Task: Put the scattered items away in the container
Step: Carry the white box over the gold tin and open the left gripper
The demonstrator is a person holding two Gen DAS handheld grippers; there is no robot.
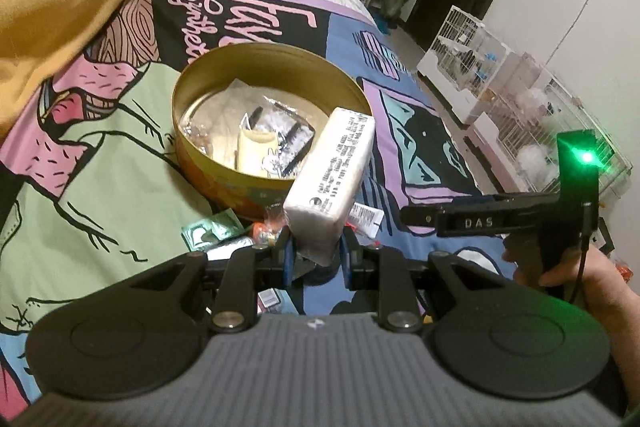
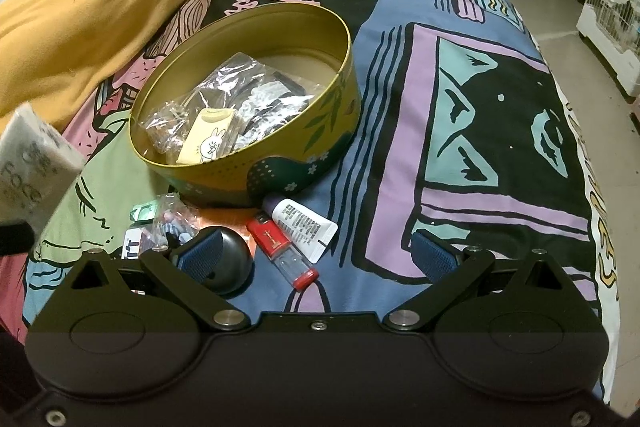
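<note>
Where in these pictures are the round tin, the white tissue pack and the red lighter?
round tin (image 2: 320, 131), right wrist view, on its outer side wall.
white tissue pack (image 1: 336, 167), left wrist view, on its printed top face.
red lighter (image 2: 276, 239), right wrist view, on its red body.

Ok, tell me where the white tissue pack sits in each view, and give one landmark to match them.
Left wrist: tissue pack centre, clamped in the left tongs, near the tin's rim.
Right wrist: tissue pack at the far left edge, blurred, partly cut off.
Shared landmark: round gold tin on the bedspread.
</note>
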